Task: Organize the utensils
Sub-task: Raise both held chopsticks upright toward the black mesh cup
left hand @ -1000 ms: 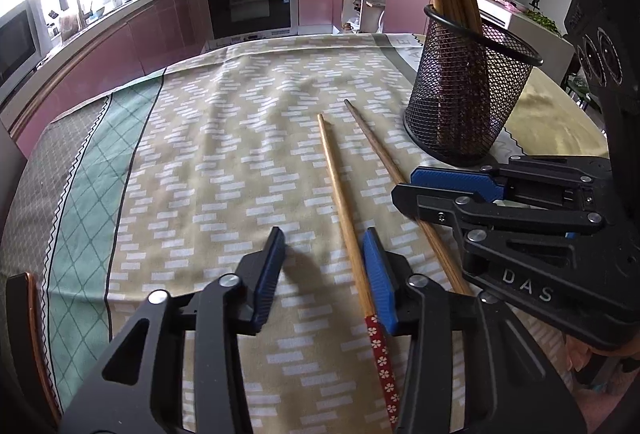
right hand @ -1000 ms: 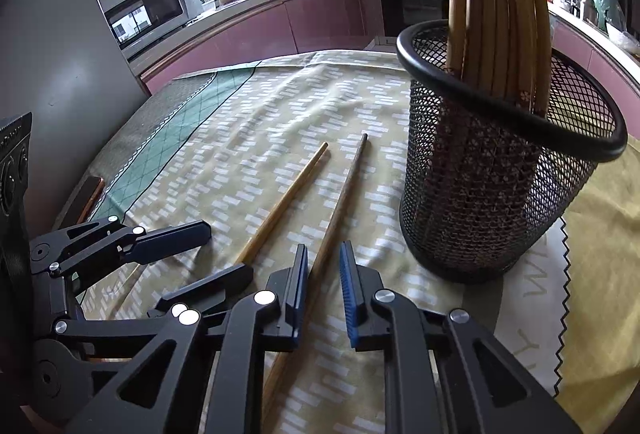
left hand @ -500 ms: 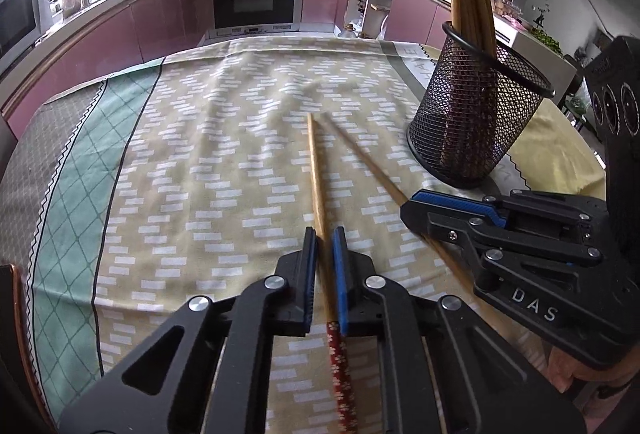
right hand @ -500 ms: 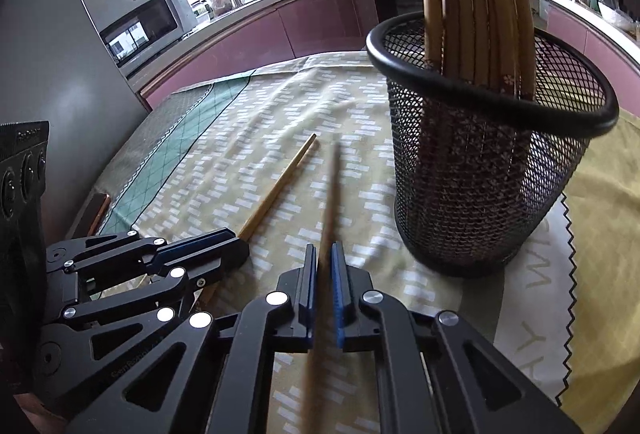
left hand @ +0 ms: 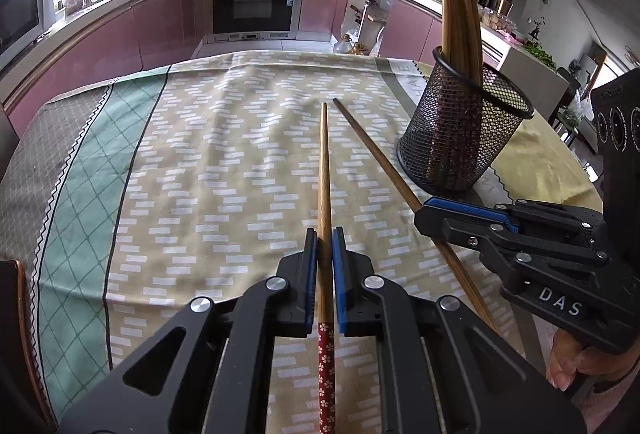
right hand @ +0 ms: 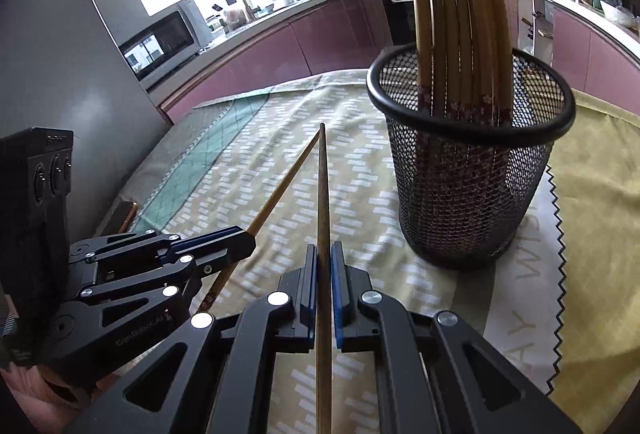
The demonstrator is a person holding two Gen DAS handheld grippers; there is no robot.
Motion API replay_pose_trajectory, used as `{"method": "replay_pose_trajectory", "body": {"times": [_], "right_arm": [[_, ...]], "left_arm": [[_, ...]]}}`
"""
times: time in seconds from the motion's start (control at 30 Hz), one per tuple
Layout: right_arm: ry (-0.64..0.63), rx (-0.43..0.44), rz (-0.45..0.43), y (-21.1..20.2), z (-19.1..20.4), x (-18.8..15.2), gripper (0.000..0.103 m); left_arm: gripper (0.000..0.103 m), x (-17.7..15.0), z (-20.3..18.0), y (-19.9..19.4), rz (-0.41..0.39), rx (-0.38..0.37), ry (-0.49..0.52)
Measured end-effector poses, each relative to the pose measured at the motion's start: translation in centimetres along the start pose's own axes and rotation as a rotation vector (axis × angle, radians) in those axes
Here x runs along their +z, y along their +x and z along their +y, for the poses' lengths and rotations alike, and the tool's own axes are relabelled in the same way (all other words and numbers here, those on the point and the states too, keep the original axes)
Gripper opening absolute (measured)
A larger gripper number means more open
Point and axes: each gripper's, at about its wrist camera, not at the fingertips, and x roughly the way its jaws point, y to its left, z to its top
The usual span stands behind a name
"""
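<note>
— While the left gripper (left hand: 324,246) sits at the bottom centre of its own view, what is between its blue pads?

— A wooden chopstick (left hand: 325,170), clamped just above its red flowered handle end; the shaft runs up the middle of the frame over the patterned tablecloth (left hand: 200,170).

— And the right gripper (right hand: 324,262)?

— Closed tight on a second chopstick (right hand: 322,194), which points up the centre of the right wrist view. Seen from the left wrist camera, that gripper comes in from the right edge, with its chopstick lying as a diagonal just right of the first.

— Do the two tips touch?

— They lie near each other at mid-frame; I cannot tell whether they meet.

— Where is the holder?

— The black mesh cup (right hand: 472,170) stands upright at right of centre in both views, with a bundle of chopsticks (right hand: 460,14) standing in it, fanned toward the top edge.
</note>
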Motion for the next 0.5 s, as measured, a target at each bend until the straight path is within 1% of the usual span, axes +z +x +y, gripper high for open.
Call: {"method": "replay_pose_trajectory", "body": {"times": [0.2, 0.5], "right_arm": [[-0.011, 0.041, -0.028, -1.5, 0.3, -0.1, 0.006], [-0.022, 0.071, -0.077, -3.4, 0.6, -0.2, 0.006]], "left_arm": [[0.008, 0.1, -0.2, -1.8, -0.033, -0.026, 0.001], [0.008, 0.3, -1.0, -3.9, -0.066, -0.056, 0.013]]}}
